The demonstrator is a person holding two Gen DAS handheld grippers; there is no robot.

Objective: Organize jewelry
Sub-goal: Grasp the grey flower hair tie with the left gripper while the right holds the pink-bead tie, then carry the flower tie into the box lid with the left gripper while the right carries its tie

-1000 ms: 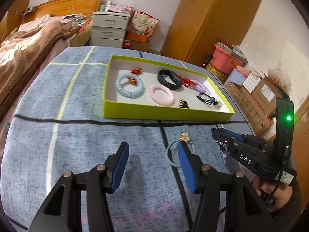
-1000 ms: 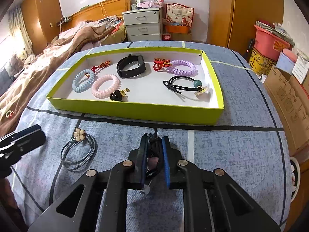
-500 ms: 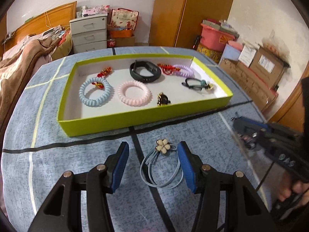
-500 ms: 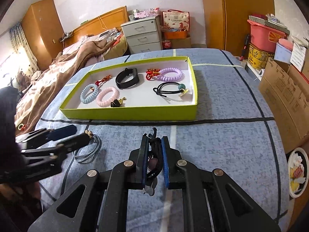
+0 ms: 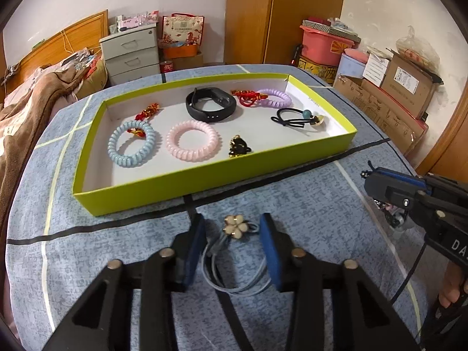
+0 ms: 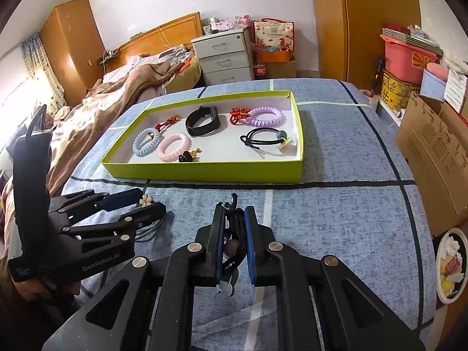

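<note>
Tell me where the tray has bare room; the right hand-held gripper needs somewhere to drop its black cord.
Free: the tray floor's near-left corner, before the blue coil, and the near strip right of the black charm. Crowded: the far row around the black band, red knot and purple coil.

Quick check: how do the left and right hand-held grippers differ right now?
The left hand-held gripper is open, its fingers straddling the grey flower hair tie on the blue cloth; the right hand-held gripper is shut on a dark corded piece. Both are short of the green tray.
</note>
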